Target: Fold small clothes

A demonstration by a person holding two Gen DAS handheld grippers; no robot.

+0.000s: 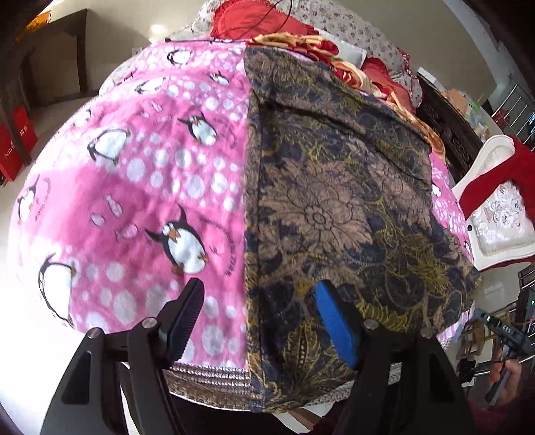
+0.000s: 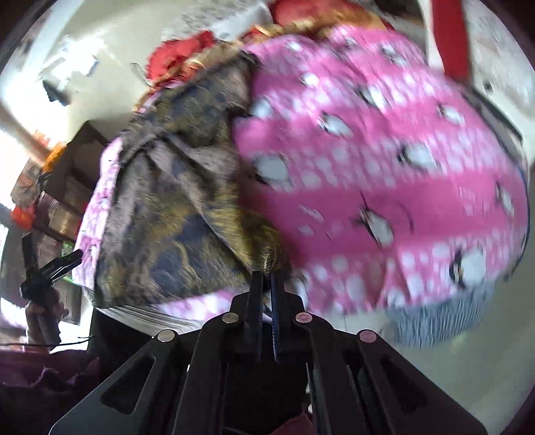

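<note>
A small garment of brown, navy and gold floral cloth (image 1: 334, 200) lies on a pink penguin-print blanket (image 1: 133, 184). My left gripper (image 1: 259, 297) is open, just above the garment's near left edge, with one finger over the blanket and the blue-padded finger (image 1: 334, 321) over the cloth. In the right wrist view the same garment (image 2: 174, 200) is bunched and lifted at one corner. My right gripper (image 2: 265, 274) is shut on that corner. The view is blurred by motion.
The pink blanket (image 2: 384, 160) covers a table. Red and floral bedding (image 1: 267, 20) is piled behind it. A white chair with a red cloth (image 1: 498, 200) stands to the right. Dark furniture (image 1: 50, 60) is at the far left.
</note>
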